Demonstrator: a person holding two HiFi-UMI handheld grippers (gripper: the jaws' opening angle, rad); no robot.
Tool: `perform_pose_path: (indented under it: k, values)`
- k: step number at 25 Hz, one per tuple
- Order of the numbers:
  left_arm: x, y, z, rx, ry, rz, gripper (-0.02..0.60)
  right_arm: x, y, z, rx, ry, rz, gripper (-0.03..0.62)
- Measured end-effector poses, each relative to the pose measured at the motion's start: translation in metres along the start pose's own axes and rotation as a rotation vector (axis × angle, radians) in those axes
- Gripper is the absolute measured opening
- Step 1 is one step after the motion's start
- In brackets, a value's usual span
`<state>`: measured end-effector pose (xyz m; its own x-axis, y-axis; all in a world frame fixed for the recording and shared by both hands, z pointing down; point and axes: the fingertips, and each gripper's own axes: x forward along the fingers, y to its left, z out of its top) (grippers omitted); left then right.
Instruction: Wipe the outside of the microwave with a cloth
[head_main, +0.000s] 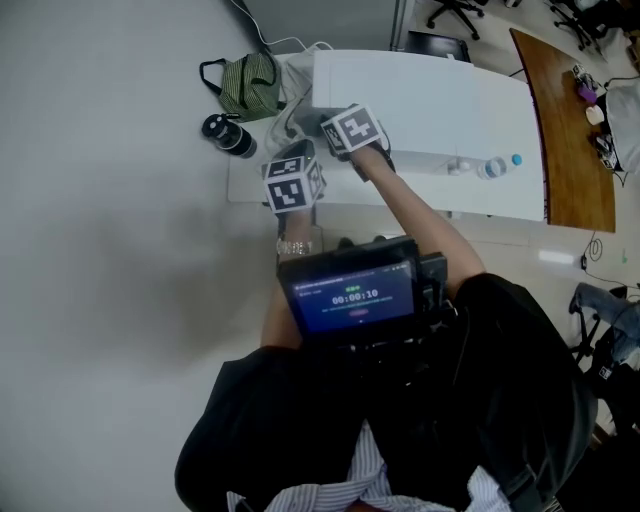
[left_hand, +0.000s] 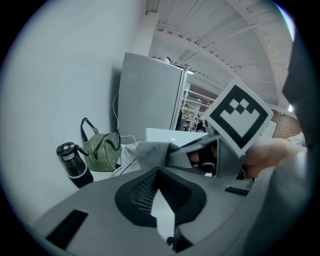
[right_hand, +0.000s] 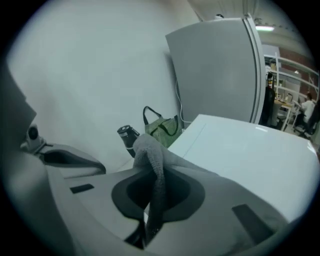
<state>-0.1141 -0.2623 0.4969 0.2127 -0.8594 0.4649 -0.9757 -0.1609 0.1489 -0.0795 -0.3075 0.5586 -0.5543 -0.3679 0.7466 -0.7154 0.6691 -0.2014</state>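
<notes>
The wiping looks barely begun. The right claw (right_hand: 152, 185) is clamped on the grey cloth (right_hand: 147, 147), which it holds at the near left corner of the white microwave (head_main: 420, 95). Whether the cloth touches the casing, I cannot tell. The left claw (left_hand: 159, 172) has its jaws together on nothing and sits just beside the right one. By my reading the top, sides and front are all left to do.

The microwave stands toward the left end of a white table (head_main: 480, 195). A striped bag (head_main: 248, 85) and a dark flask (head_main: 228, 135) are at the table's left edge, and a plastic bottle (head_main: 488, 168) lies nearer its front edge. A plain white wall runs on the left, with a tall grey cabinet (right_hand: 220, 70) beyond the table.
</notes>
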Motion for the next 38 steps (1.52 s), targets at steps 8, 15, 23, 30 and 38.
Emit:
perform_pose_path:
  k: [8, 15, 23, 30, 38]
  values:
    - [0.019, -0.019, 0.004, 0.016, -0.001, -0.066, -0.008, -0.03, -0.079, -0.04, 0.024, 0.005, -0.169, 0.015]
    - [0.044, -0.068, 0.0, 0.063, -0.008, -0.208, -0.008, -0.102, -0.186, -0.112, 0.153, -0.05, -0.395, 0.016]
    - [0.049, -0.09, -0.007, 0.092, 0.007, -0.264, -0.008, -0.164, -0.261, -0.167, 0.3, -0.071, -0.535, 0.016]
    - [0.045, -0.085, -0.016, 0.086, 0.026, -0.249, -0.008, -0.146, -0.181, -0.113, 0.349, -0.205, -0.302, 0.015]
    - [0.049, -0.094, 0.004, 0.08, 0.01, -0.248, -0.008, -0.082, -0.088, -0.064, 0.181, -0.177, -0.18, 0.014]
